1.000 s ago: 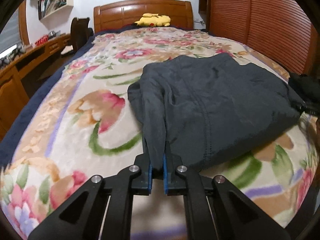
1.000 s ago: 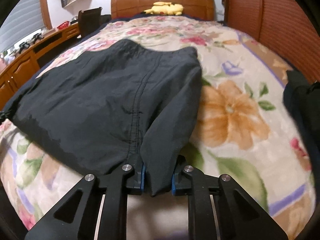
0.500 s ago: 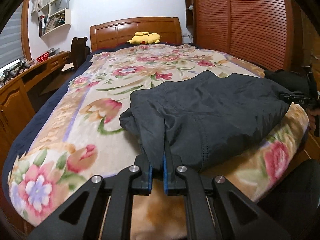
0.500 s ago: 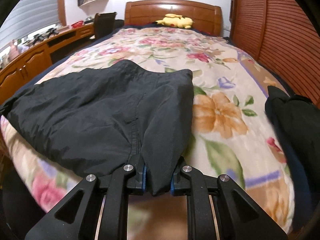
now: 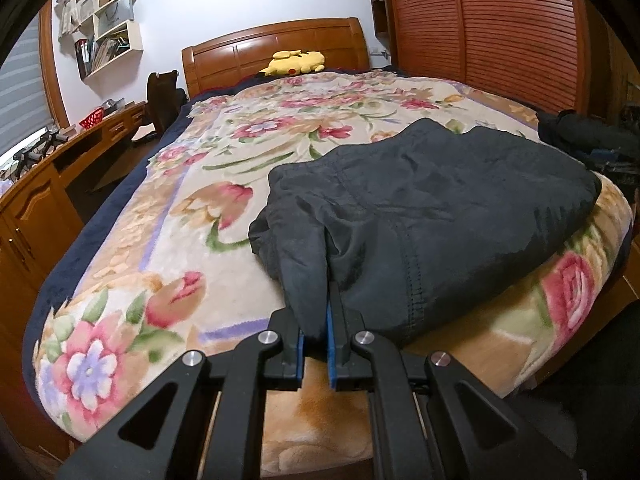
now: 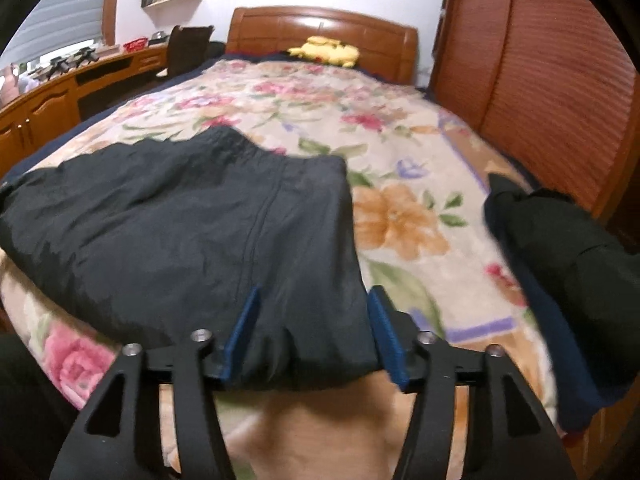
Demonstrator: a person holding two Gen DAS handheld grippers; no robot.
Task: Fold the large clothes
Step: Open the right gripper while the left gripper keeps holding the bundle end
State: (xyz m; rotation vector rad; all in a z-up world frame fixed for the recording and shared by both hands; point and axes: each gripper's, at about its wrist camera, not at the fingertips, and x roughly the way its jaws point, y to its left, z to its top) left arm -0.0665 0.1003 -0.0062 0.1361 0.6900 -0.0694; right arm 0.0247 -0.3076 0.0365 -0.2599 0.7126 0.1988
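A dark grey garment (image 5: 432,208) lies folded at the foot of a bed covered by a floral blanket (image 5: 192,216), its near edge hanging over the end. My left gripper (image 5: 316,344) is shut on the garment's left near corner, cloth pinched between the blue pads. In the right wrist view the same garment (image 6: 192,224) spreads to the left, and my right gripper (image 6: 316,332) has its jaws opening. The garment's right near corner lies slack between the parted blue pads (image 6: 384,332), not pressed by them.
A second dark garment (image 6: 560,264) is heaped at the bed's right edge. A yellow plush toy (image 5: 296,63) rests by the wooden headboard (image 5: 276,48). A slatted wooden wardrobe (image 5: 500,32) lines the right side, a wooden desk (image 5: 36,184) the left.
Both grippers pulled back toward the foot of the bed, drawing the garment with them. The right gripper's jaws have spread apart and released the cloth. The left stays clamped.
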